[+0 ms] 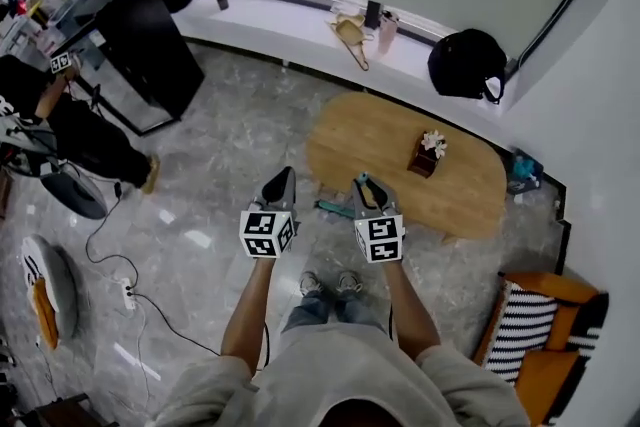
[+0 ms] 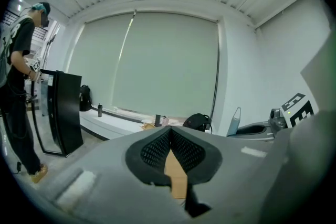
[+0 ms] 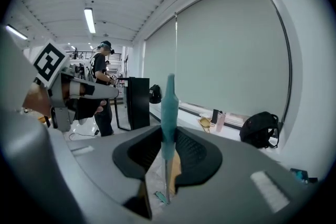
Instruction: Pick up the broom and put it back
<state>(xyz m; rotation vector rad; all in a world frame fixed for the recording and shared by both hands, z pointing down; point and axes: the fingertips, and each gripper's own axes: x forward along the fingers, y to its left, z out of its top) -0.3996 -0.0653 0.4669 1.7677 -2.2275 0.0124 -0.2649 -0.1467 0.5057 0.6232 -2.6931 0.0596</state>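
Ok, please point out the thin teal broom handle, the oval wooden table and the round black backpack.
teal broom handle (image 3: 169,113): right gripper view, shaft's upper part.
oval wooden table (image 1: 380,140): head view, bare top.
black backpack (image 1: 465,63): head view, its middle.

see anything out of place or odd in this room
Nothing looks spilled or broken. The one untidy thing is the power strip on the floor at left, its black cable trailing loose across the tiles. The broom stands upright in the right gripper, clamped by its teal handle.
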